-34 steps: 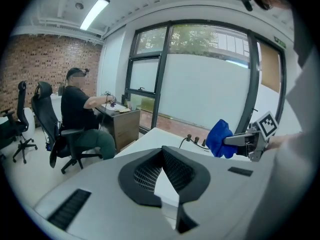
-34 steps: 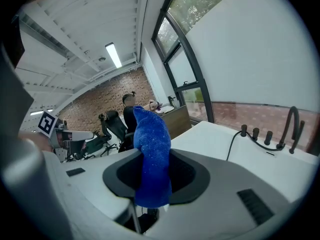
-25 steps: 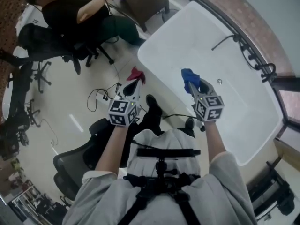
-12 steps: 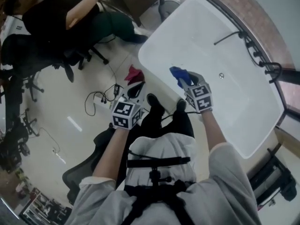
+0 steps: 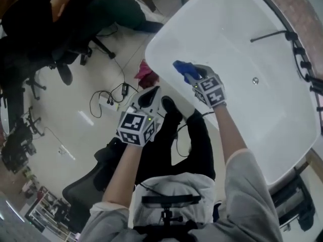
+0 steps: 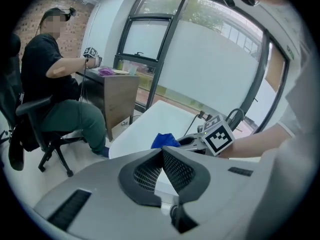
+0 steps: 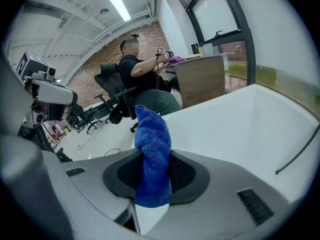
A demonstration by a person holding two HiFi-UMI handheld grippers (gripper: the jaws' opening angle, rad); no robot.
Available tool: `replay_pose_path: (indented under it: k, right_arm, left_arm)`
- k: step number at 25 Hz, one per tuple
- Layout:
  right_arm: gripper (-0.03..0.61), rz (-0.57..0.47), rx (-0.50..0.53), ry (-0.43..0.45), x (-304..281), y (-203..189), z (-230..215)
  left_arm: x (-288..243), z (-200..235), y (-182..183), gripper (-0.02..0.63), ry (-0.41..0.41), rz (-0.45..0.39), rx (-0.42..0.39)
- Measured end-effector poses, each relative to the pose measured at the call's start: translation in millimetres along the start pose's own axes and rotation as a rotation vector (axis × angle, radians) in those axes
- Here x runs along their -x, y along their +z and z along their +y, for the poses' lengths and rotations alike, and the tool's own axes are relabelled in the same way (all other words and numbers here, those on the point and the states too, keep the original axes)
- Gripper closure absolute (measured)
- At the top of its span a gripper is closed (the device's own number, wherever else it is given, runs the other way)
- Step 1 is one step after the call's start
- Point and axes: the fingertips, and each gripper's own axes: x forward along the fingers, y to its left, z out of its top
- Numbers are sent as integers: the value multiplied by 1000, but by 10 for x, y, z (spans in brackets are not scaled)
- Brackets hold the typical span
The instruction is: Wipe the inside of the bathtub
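Right gripper point(image 5: 194, 76): jaws clamped on blue cloth point(image 5: 182, 68), held over bathtub point(image 5: 237, 29) interior, just inside the rim nearest the person. Left gripper point(image 5: 149, 93): jaws pressed together, nothing between, outside the tub, near red cloth point(image 5: 146, 73) on floor point(image 5: 75, 105).

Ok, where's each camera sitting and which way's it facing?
Head view: on the head, steeply down at the bathtub; both forearms and grippers show.
Left gripper view: rides the left gripper, along its shut fingers toward the window; right gripper shows.
Right gripper view: along its fingers, clamped on the blue cloth, toward a seated person.
All share bathtub and blue cloth.
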Motion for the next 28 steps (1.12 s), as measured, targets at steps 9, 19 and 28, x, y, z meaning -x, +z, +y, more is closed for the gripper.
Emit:
replay_pose_path:
  k: [9,19,28]
  right_arm:
    - [457,5,47,146,-955,-111,-6]
    - [459,82,157,264,-1634,-66,117]
    - [469,145,130,276,-1850,-263,106]
  left_arm:
    - [-752,392,-210,611,68,57,-18]
    - [-1197,675,-137,611,78,98,-46]
    - [-1370,776,-181,611,60,177,-77]
